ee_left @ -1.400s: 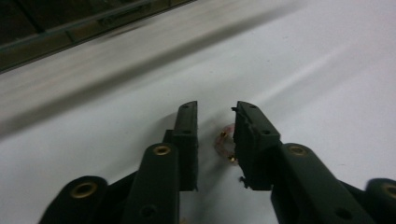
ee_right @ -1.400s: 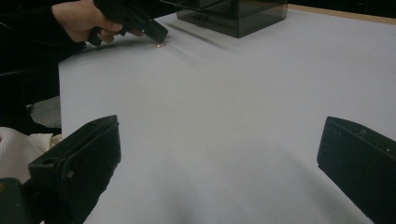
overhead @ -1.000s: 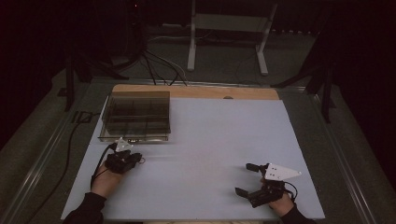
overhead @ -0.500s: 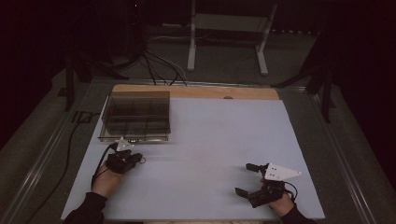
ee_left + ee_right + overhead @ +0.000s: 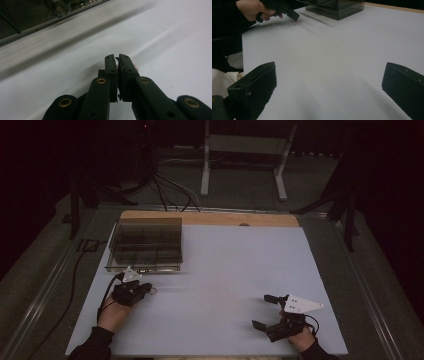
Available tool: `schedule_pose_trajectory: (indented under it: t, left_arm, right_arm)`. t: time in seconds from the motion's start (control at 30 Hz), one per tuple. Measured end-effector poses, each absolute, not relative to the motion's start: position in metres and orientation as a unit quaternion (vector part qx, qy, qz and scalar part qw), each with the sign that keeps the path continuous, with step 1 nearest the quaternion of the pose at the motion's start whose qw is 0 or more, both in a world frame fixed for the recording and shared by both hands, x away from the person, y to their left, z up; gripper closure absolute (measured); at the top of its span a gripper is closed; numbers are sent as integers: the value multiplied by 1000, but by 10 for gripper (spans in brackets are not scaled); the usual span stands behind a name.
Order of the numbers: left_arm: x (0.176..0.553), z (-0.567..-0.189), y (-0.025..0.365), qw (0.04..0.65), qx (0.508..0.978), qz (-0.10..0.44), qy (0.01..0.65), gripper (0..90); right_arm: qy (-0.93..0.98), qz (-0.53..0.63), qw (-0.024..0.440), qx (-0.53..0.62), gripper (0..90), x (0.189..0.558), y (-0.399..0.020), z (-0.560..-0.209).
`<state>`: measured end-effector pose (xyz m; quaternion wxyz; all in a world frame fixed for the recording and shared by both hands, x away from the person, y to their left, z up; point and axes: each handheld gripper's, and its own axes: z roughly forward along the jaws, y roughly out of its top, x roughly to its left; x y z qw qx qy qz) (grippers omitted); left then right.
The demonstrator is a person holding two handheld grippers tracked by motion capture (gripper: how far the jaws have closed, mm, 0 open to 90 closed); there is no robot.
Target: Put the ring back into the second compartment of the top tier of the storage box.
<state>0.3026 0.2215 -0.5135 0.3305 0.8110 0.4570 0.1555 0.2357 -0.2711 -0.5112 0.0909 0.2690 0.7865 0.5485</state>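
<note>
Left gripper sits near the left edge of the white table, just in front of the smoked clear compartment box that stands toward the far-left corner. Its jaws are pressed together, tips down at the surface. In the left gripper view a small pale pinkish thing peeks out beside the closed tips; in the right gripper view the same small thing lies right at those tips on the table. Too small to identify, and I cannot tell whether it is actually pinched or only touched.

Right gripper rests near the front-right corner, well apart from all this — jaws spread wide, nothing between them.

Step in hand, as I read it: the pick of the small piece off the table, with the box as its likely destination. The grip looks made or nearly made, lift not yet begun.

Next move calls for a straight, gentle rise so the piece does not slip from the tips, then a short carry toward the far edge, clearing the box's front wall before coming down over one compartment. The box's lid state is unclear, which may call for the right gripper's help.
</note>
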Motion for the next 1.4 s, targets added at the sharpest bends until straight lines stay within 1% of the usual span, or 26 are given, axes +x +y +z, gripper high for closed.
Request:
schedule_pose_trajectory:
  t: [0.67,1.4]
  left_arm:
    - [295,-497,217,355,809,161,440,884]
    - [288,-484,213,367,815,160,419,884]
  right_arm:
    - [787,547,91,271,0,236,-271,-512]
    - [787,546,90,272,0,236,-271,-512]
